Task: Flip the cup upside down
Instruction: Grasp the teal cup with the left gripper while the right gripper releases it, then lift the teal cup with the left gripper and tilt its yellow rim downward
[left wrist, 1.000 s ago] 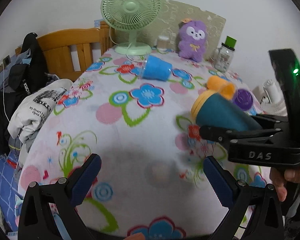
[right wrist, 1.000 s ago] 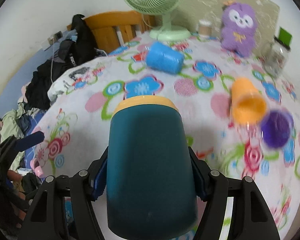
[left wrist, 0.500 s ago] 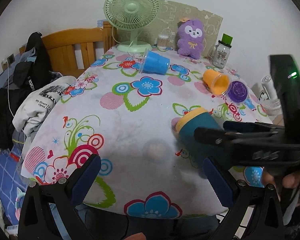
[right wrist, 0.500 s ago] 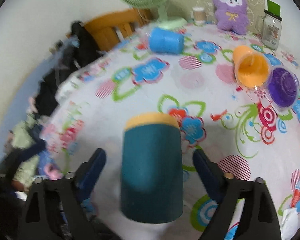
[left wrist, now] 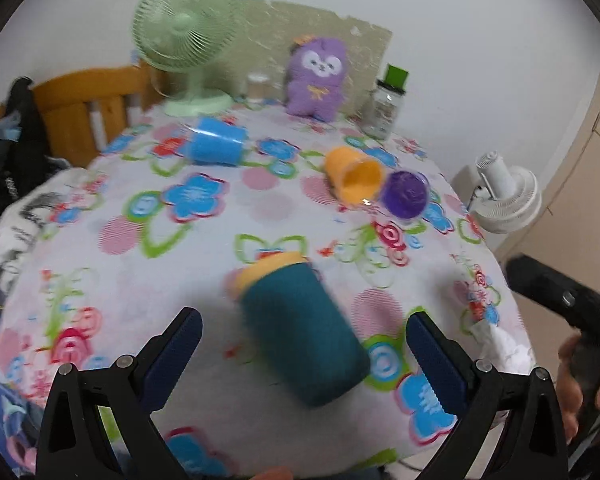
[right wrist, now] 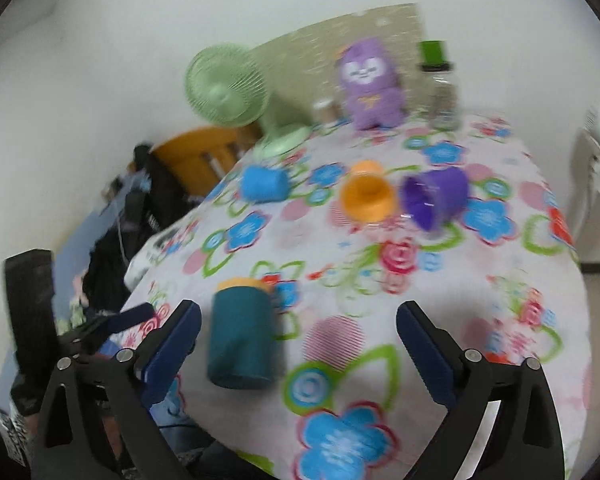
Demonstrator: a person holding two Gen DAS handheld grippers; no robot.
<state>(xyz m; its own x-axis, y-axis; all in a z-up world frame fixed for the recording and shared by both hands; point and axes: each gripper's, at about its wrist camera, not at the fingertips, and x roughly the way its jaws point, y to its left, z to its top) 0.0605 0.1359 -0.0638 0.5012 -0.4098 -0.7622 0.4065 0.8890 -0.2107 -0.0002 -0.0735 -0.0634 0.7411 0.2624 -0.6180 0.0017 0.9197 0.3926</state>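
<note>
A dark teal cup (left wrist: pixel 300 328) with a yellow rim stands upside down on the flowered tablecloth, rim on the cloth; it also shows in the right wrist view (right wrist: pixel 240 336). My left gripper (left wrist: pixel 300 344) is open, its fingers wide on either side of the cup, a little nearer than it. My right gripper (right wrist: pixel 298 340) is open and empty, drawn back; the cup stands by its left finger (right wrist: pixel 172 344).
A blue cup (left wrist: pixel 216 146), an orange cup (left wrist: pixel 354 180) and a purple cup (left wrist: pixel 406 194) lie on their sides farther back. A green fan (left wrist: pixel 186 40), a purple plush toy (left wrist: pixel 318 76) and a jar (left wrist: pixel 384 110) stand at the table's far edge. A wooden chair (left wrist: pixel 88 108) is at left.
My right gripper set the teal cup down rim-first, opened and pulled back to the right. My left gripper moved in around the cup.
</note>
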